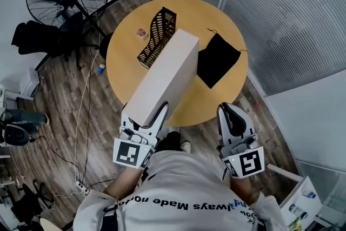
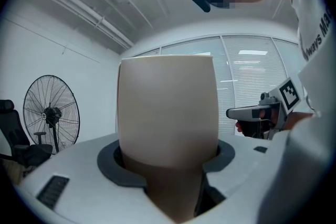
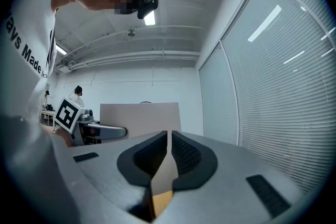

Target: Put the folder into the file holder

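Overhead, our left claw (image 1: 153,116) pinches a thick beige folder (image 1: 165,76) over the round wooden bench (image 1: 192,13); our right claw (image 1: 232,116) is pressed together.

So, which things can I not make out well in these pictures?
- Head view: the folder overlaps one side of the file holder, and which way the holder's opening faces is unclear.
- Head view: the small thing beside the file holder is too small to identify.
- Left gripper view: the folder fills the middle and hides the table and the file holder.
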Tool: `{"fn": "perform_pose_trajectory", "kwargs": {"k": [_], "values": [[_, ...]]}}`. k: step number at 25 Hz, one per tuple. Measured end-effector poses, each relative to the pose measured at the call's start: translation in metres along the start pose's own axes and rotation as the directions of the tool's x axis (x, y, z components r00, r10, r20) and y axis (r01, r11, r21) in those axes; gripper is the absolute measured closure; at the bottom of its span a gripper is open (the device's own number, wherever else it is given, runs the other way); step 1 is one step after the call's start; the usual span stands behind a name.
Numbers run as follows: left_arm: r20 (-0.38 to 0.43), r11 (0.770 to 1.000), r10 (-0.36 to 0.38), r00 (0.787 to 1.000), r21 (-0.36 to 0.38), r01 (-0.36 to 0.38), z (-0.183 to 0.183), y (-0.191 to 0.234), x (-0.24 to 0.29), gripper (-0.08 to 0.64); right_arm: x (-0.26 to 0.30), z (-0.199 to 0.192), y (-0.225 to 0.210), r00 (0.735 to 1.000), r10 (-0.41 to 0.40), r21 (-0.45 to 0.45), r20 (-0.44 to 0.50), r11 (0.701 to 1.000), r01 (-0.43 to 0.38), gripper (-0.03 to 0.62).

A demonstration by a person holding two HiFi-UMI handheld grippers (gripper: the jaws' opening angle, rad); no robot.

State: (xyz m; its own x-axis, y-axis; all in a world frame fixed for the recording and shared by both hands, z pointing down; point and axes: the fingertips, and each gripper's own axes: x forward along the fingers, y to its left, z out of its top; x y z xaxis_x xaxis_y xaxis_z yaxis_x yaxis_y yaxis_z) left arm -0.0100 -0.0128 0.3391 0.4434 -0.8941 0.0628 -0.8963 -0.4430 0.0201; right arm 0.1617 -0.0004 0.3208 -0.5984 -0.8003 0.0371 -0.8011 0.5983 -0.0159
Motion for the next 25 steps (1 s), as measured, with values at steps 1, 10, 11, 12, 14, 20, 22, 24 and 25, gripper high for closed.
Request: {"fn": "perform_pose_trajectory", "kwargs": {"k": [1, 10, 11, 12, 14, 20, 22, 24, 25], "values": [[0.0, 1.0, 0.003, 1.0, 0.0, -0.003, 0.0, 0.004, 0.003, 0.275, 0.005, 0.0, -0.001, 1.0, 0.002, 0.001, 0.0, 1.0, -0.002, 0.545], [-0.001, 1.0, 0.018, 1.0, 0.003, -0.018, 0.005, 0.045, 0.028, 0.275, 0.053, 0.003, -0.008, 1.0, 0.014, 0.006, -0.004, 1.0, -0.014, 0.545], [-0.001, 1.0, 0.02, 1.0, 0.003, -0.02, 0.005, 0.05, 0.031, 0.275, 0.059, 0.003, -0.008, 1.0, 0.014, 0.006, -0.004, 1.0, -0.014, 0.545], [0.0, 1.0, 0.022, 1.0, 0.003, -0.022, 0.006, 0.056, 0.033, 0.275, 0.065, 0.003, -0.009, 1.0, 0.015, 0.006, -0.004, 1.0, -0.015, 0.545], [0.0, 1.0, 0.026, 1.0, 0.003, -0.026, 0.006, 0.066, 0.037, 0.275, 0.076, 0.003, -0.009, 1.0, 0.017, 0.006, -0.007, 1.0, -0.017, 0.545], [-0.003, 0.999, 0.041, 0.999, 0.008, -0.041, 0.008, 0.098, 0.046, 0.275, 0.106, 0.002, -0.009, 1.0, 0.026, 0.007, -0.009, 1.0, -0.026, 0.545], [-0.004, 0.999, 0.044, 0.999, 0.004, -0.044, 0.008, 0.108, 0.048, 0.275, 0.117, 0.001, -0.008, 1.0, 0.029, 0.007, -0.009, 1.0, -0.029, 0.545], [-0.004, 0.999, 0.049, 0.999, 0.005, -0.049, 0.009, 0.119, 0.05, 0.275, 0.128, 0.002, -0.007, 0.999, 0.034, 0.006, -0.008, 0.999, -0.034, 0.545], [-0.004, 0.999, 0.053, 0.999, 0.007, -0.053, 0.009, 0.123, 0.05, 0.275, 0.133, 0.002, -0.007, 0.999, 0.037, 0.005, -0.007, 0.999, -0.037, 0.545]]}}
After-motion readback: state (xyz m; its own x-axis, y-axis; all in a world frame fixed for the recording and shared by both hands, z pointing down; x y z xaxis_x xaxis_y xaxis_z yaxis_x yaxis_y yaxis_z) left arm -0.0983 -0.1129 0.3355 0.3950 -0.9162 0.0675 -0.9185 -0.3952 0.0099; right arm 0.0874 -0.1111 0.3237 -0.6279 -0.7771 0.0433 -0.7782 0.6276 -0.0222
